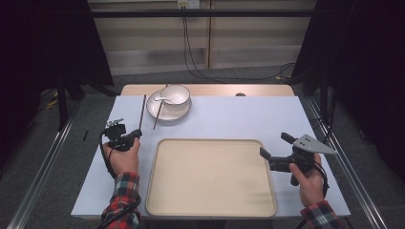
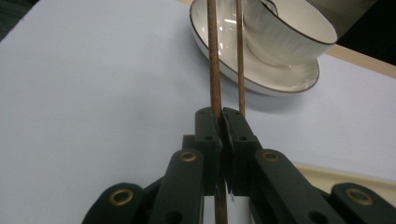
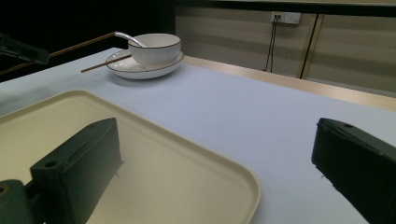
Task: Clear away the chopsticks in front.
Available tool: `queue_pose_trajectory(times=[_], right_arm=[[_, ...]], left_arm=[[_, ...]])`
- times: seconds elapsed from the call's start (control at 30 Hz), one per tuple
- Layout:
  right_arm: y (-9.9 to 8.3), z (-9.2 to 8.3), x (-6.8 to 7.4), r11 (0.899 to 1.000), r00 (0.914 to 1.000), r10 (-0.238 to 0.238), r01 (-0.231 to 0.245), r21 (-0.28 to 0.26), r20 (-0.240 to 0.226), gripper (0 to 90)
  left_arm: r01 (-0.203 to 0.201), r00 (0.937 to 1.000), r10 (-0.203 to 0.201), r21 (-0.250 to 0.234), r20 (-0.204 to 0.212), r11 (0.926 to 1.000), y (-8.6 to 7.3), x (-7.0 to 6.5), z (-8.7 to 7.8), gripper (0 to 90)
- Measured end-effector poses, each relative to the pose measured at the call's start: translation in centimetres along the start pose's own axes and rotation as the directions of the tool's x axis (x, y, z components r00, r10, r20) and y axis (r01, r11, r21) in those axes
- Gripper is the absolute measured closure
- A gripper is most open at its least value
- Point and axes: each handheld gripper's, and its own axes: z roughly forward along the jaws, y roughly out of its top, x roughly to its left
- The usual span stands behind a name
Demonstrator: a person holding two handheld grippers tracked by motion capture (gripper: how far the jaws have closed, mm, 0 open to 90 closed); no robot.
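Presently the bowl (image 1: 175,94) holds a spoon (image 1: 162,99); tray (image 1: 210,210) bare. Left gripper (image 1: 139,133) clamps one chopstick (image 1: 142,112), seen closely in its own view; right gripper (image 1: 274,146) gapes wide.

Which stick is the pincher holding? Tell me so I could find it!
Look at the white plate at the far left of the table. One brown chopstick leans on its rim; the other chopstick, left of it, is off the plate, pinched at its near end by the left gripper.
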Motion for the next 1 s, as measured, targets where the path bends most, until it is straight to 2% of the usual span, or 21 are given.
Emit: queue_pose_trajectory(times=[0.23,0.37,0.47,0.63,0.67,0.77,0.83,1.0], right_arm=[[0.0,0.1,0.1,1.0,1.0,-0.002,0.002,-0.001,0.005,0.5],[0.0,0.1,0.1,1.0,0.9999,-0.005,0.005,-0.001,0.011,0.5],[0.0,0.1,0.2,1.0,1.0,-0.006,0.006,0.001,0.005,0.5],[0.0,0.0,0.2,1.0,1.0,-0.007,0.007,-0.001,0.0,0.6],[0.0,0.0,0.2,1.0,1.0,-0.005,0.005,0.0,0.005,0.6],[0.0,0.1,0.2,1.0,1.0,-0.005,0.005,0.001,0.007,0.8],[0.0,0.1,0.2,1.0,1.0,-0.009,0.009,0.0,0.003,0.8],[0.1,0.2,0.3,1.0,1.0,-0.008,0.008,-0.005,-0.004,1.0]], left_arm=[[-0.009,0.9999,0.009,-0.001,0.01,1.0,-1.4,-0.6,-2.1,85.6],[0.006,0.9998,-0.006,-0.018,0.021,0.9998,-2.8,-1.2,-3.7,85.5],[0.015,0.9994,-0.014,-0.015,0.031,0.9998,-3.4,-1.4,-4.3,85.5],[0.002,0.9994,-0.002,-0.009,0.034,1.0,-4.5,-2.2,-5.8,85.5],[0.008,0.999,-0.008,-0.013,0.045,0.9999,-4.8,-2.4,-6.1,85.6],[-0.016,0.9982,0.017,-0.006,0.057,0.9998,-5.6,-3.1,-6.9,85.6],[-0.006,0.9967,0.005,0.005,0.081,1.0,-6.2,-3.4,-7.2,85.6],[-0.028,0.9937,0.026,0.021,0.109,0.9994,-7.5,-4.2,-8.0,85.5]])
